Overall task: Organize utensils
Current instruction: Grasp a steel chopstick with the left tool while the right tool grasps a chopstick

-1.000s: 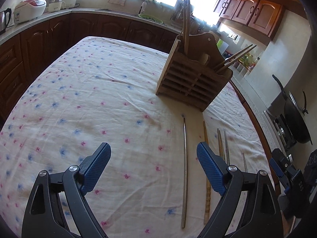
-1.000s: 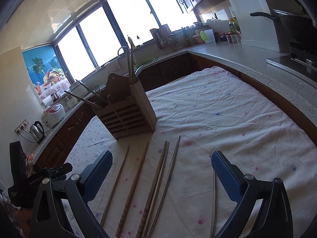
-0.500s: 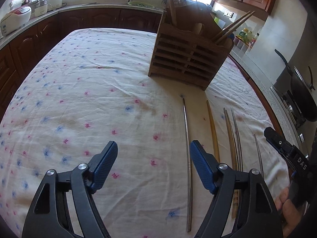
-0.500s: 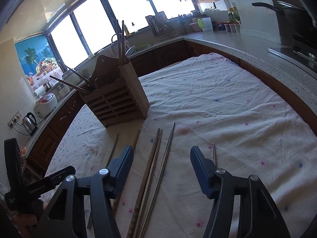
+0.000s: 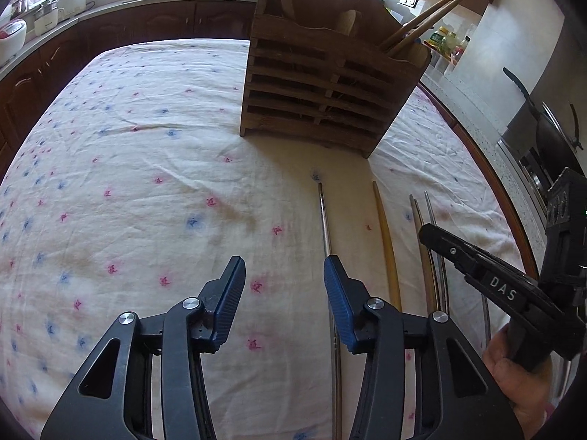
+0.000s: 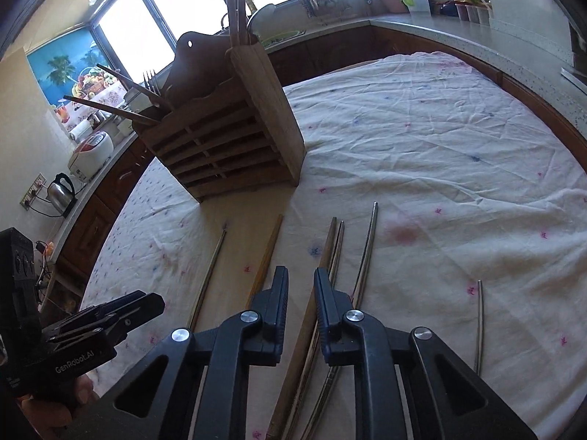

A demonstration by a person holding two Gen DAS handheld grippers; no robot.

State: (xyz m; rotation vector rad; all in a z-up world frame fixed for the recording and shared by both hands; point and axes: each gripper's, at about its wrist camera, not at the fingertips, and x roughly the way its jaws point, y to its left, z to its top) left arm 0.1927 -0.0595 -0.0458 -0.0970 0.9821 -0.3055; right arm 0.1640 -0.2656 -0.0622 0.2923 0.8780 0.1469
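The right gripper [image 6: 300, 306] is narrowed to a slim gap around a wooden chopstick [image 6: 320, 275], not visibly pinching. The left gripper [image 5: 284, 291] is spread, holding nothing, beside a metal chopstick [image 5: 325, 220].

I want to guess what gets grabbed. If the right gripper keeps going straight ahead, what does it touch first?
Probably the wooden chopstick lying on the tablecloth: it runs right between the right gripper and its narrowly parted fingers. Depth is hard to judge; farther along stands the wooden holder.

ahead: wooden holder [image 5: 326, 84] blocks | left: bare tablecloth [image 5: 121, 168] open | right: chopsticks [image 6: 361, 256] probably well spaced
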